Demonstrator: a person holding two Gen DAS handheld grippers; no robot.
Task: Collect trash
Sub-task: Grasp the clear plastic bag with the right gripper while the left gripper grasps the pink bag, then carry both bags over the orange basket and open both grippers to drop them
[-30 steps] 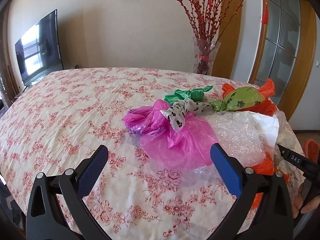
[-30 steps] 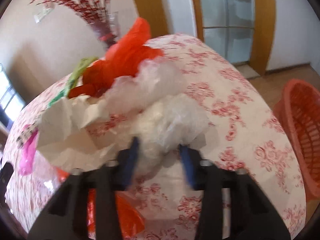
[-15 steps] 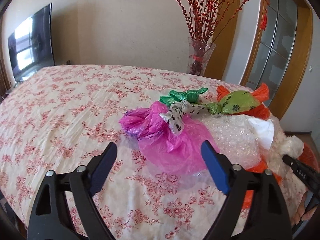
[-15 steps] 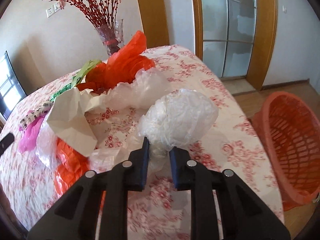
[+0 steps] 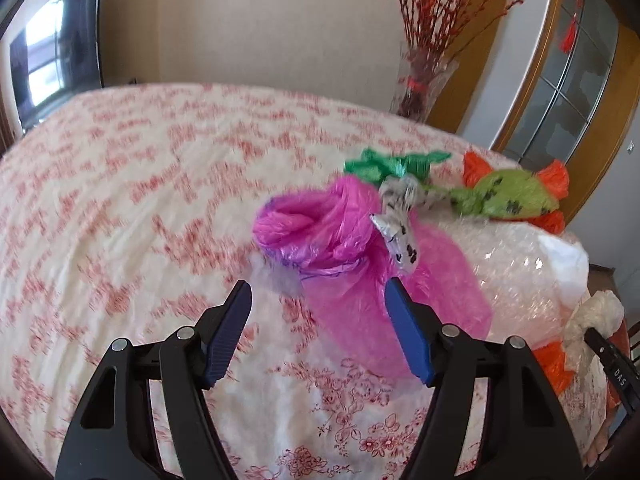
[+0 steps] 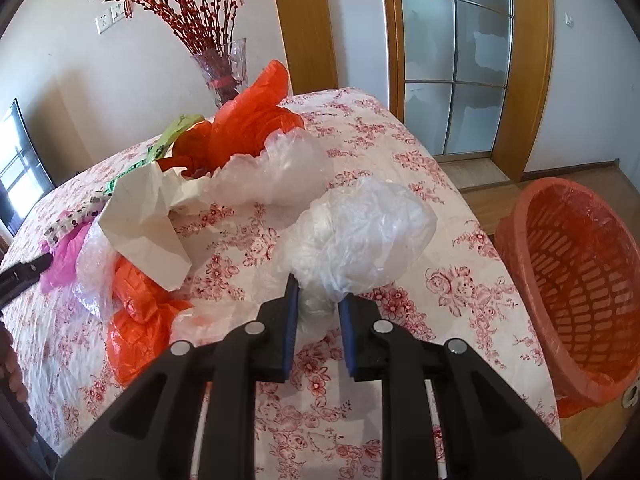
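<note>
A flat black television screen [image 5: 56, 76] hangs on the wall at the far left. The table under a cream tablecloth printed with red flowers [image 5: 120, 208] fills the left half of the left wrist view and carries nothing there. The left gripper [image 5: 318, 300], with blue pads on black arms, hovers over the cloth; its jaws are closing, and the near edge of a crumpled magenta plastic bag [image 5: 340, 248] lies between the pads, though neither pad presses on it. A white wrapper with black spots [image 5: 396, 232] lies across the top of that bag. Behind it sits a twisted green plastic bag [image 5: 384, 164], and beside that a light green bag with dark prints [image 5: 508, 196] rests against an orange plastic bag [image 6: 248, 128]. A clear bubble-wrap sheet [image 5: 516, 280] lies just right of the magenta bag. A glass vase of red berry branches [image 6: 220, 68] stands at the far table edge.

In the right wrist view a creased white paper sheet [image 6: 140, 224] lies among the trash pile. The right gripper [image 6: 318, 300] is pinched on the neck of a crumpled clear plastic wad [image 6: 360, 236], held above the tablecloth. An orange slatted plastic basket [image 6: 580, 280] stands on the wooden floor past the table's right edge, well apart from the wad.
</note>
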